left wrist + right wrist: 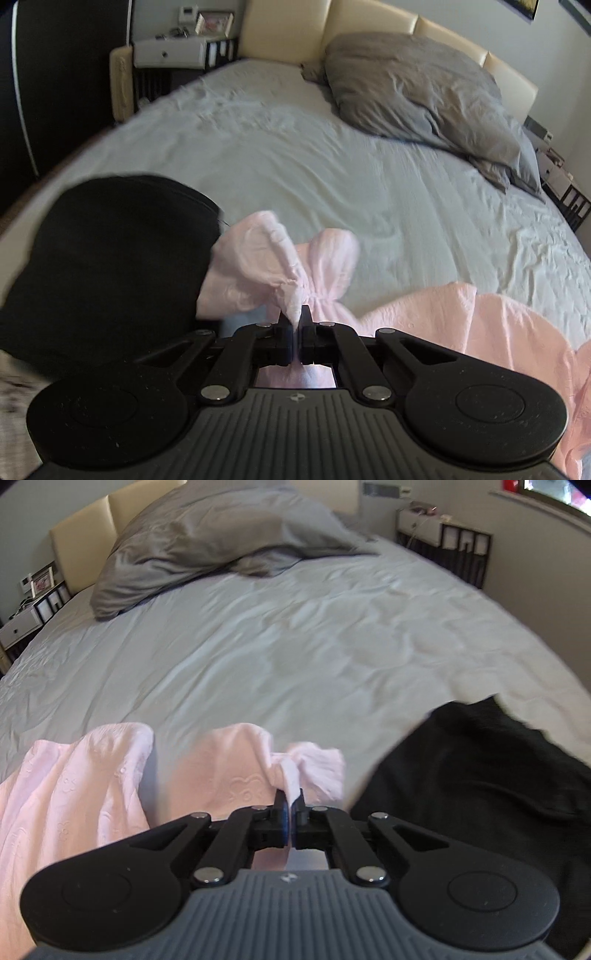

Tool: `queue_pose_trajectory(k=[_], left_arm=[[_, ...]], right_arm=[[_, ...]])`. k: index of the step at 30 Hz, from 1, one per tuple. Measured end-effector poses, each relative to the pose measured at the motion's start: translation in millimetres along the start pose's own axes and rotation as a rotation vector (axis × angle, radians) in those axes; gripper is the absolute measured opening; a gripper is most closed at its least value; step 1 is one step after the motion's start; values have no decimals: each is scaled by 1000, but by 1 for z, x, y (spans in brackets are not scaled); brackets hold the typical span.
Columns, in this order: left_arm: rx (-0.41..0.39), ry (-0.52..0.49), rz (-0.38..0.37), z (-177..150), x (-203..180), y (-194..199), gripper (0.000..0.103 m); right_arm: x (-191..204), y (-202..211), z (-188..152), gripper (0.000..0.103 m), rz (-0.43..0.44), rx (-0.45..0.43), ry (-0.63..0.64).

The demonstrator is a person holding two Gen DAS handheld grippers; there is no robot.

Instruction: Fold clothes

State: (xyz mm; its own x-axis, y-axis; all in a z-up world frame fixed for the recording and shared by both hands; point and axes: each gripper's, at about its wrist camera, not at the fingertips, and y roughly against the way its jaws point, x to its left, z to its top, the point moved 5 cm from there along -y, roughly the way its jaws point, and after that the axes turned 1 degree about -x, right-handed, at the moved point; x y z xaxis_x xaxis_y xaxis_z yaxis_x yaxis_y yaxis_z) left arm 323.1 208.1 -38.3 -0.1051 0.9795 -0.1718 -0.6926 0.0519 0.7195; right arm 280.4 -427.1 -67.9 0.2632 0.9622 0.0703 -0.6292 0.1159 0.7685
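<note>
Since the pink garment (74, 794) is thin, embossed cotton, it looks light, soft and floppy, best taken at hems or corners. It hangs bunched over the bed (295, 646), near black clothes (480, 775). The left gripper (295, 322) and the right gripper (291, 805) each have jaws pinched together on a gathered pink edge.

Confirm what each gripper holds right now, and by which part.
Both are shut on the pink garment. The left gripper pinches a gathered, bunched bit of its fabric; the right gripper pinches a bunched fold at its edge. Which corners these are cannot be told.
</note>
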Motion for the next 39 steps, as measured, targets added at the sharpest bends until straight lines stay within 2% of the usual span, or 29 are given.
queue_pose_trajectory(k=[4, 12, 21, 24, 27, 30, 35, 37, 39], left_arm=[[-49, 18, 33, 3, 21, 47, 1], [-134, 104, 140, -11, 94, 130, 1], [-164, 225, 273, -28, 173, 175, 0], [-162, 239, 304, -28, 186, 178, 0], [-134, 210, 364, -29, 191, 173, 0], [-104, 197, 424, -31, 196, 168, 0], [-68, 184, 440, -31, 194, 161, 1], [-71, 180, 432, -31, 192, 161, 4], [-74, 177, 423, -31, 190, 162, 15]], right_arm=[[-30, 44, -5, 1, -54, -35, -23], [-106, 116, -34, 1, -205, -90, -89], [-192, 149, -65, 1, -420, -73, -187], [-210, 148, -72, 1, -480, -47, -201], [-222, 143, -79, 1, -535, -19, -197], [-225, 135, -87, 1, -551, 23, -178], [-225, 123, -94, 6, -509, 68, -172], [-222, 120, -95, 6, -497, 80, -168], [-219, 118, -96, 7, -482, 90, -170]])
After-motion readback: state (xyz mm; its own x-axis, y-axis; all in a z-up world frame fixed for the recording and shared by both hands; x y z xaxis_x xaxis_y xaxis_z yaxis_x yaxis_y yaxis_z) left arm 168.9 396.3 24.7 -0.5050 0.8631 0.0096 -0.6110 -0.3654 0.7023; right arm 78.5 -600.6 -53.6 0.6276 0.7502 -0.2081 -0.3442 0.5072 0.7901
